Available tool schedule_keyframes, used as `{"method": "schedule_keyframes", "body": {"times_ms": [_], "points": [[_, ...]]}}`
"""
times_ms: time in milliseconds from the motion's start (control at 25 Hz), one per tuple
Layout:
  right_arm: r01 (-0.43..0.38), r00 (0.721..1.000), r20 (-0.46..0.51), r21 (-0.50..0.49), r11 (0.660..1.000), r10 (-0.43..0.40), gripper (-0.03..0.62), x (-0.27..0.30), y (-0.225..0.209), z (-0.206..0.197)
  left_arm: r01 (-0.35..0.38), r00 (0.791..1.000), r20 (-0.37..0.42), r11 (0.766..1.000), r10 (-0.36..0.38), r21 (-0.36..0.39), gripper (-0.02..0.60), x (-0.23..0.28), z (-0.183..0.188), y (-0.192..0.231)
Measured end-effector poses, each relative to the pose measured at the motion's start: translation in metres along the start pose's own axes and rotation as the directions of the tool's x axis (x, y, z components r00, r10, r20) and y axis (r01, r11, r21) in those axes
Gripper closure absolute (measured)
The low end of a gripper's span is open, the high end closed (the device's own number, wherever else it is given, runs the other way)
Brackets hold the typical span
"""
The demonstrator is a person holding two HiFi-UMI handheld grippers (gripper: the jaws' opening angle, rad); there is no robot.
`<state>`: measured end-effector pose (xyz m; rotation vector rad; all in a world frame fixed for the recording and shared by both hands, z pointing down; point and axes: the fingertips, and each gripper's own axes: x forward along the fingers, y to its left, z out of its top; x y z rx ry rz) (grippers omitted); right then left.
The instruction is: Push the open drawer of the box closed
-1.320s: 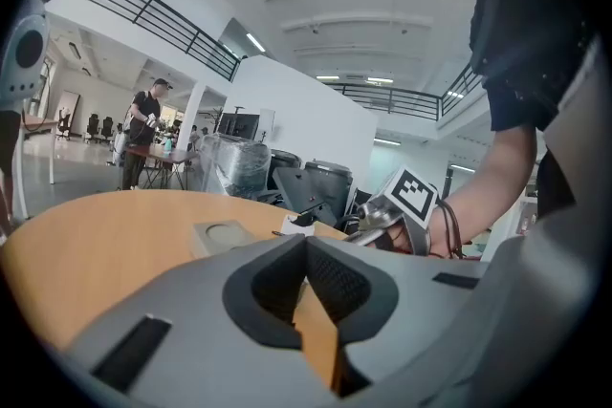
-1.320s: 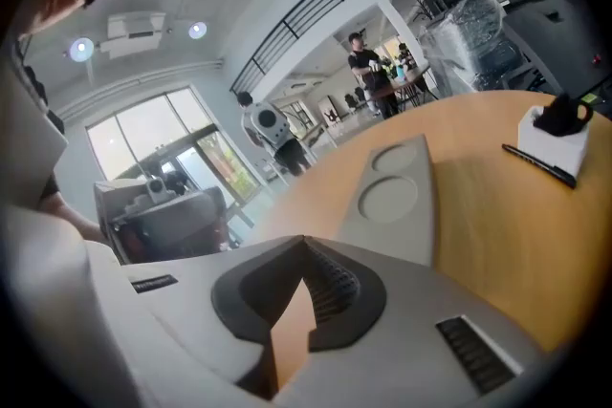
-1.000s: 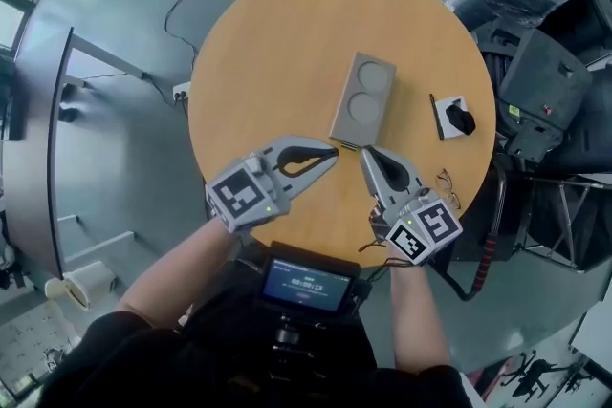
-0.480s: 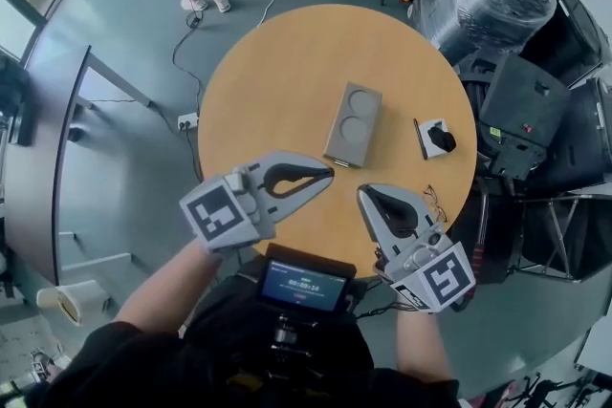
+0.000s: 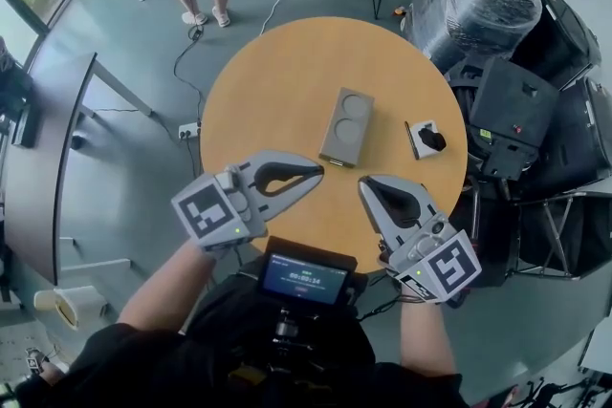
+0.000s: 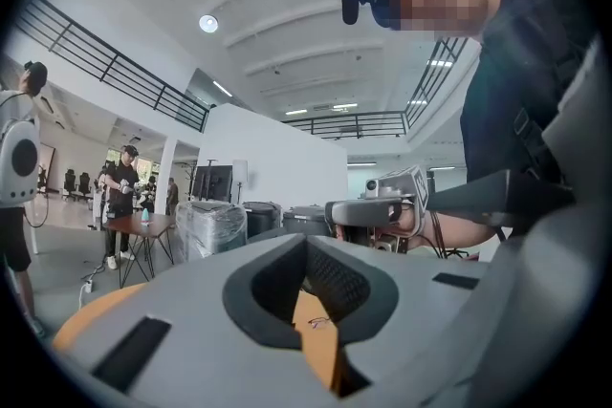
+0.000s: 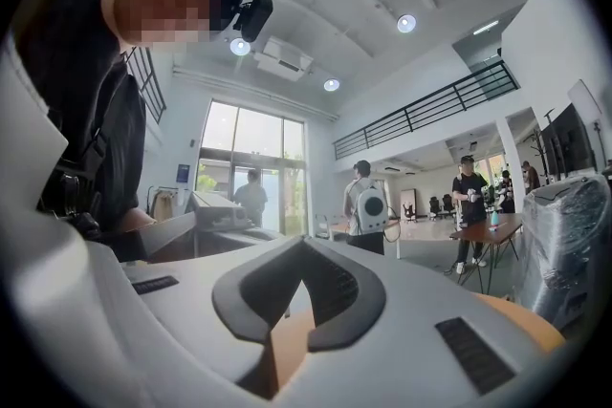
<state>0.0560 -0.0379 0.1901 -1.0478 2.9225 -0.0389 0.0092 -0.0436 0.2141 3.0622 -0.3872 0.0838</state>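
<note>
Grey rectangular box with two round recesses in its top (image 5: 346, 127) lies flat on the round wooden table (image 5: 258, 81), just ahead of both claw tips. Its near short end faces me, and I judge that to be the end the drawer slides from. I see only a thin dark lip there, so I cannot tell whether the drawer stands proud or sits flush.

On my left, the left gripper (image 5: 318, 173) hovers over the table's near part, its nose aimed at the box's near left corner, close to it but apart. Its jaws are pressed tip to tip with nothing between them; its own view shows only bare tabletop through the loop of the pads. I read that as deliberate, since a closed claw gives one blunt nose for pushing.

Just to the right, the right gripper (image 5: 365, 183) hangs with its nose toward the near right corner, also not touching. Its jaws meet at the tips too, and it is empty.

Further right of that claw, well apart from the box, sits a small white square tray (image 5: 417, 129) carrying a black lump (image 5: 432, 140), clear of any push line.

If the drawer is out, either nose should meet its front squarely. The box is loose and may slide, so the other claw could brace it.
</note>
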Motion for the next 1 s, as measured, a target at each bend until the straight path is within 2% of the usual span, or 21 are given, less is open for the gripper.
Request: {"method": "schedule_keyframes", "body": {"times_ms": [1000], "points": [[-0.037,0.999,-0.020,-0.003,0.999,0.037,0.576,-0.017,0.030,-0.004,-0.006,1.000,-0.016,1.000,0.006,0.009,0.561,-0.002,-0.005,-0.034]]}}
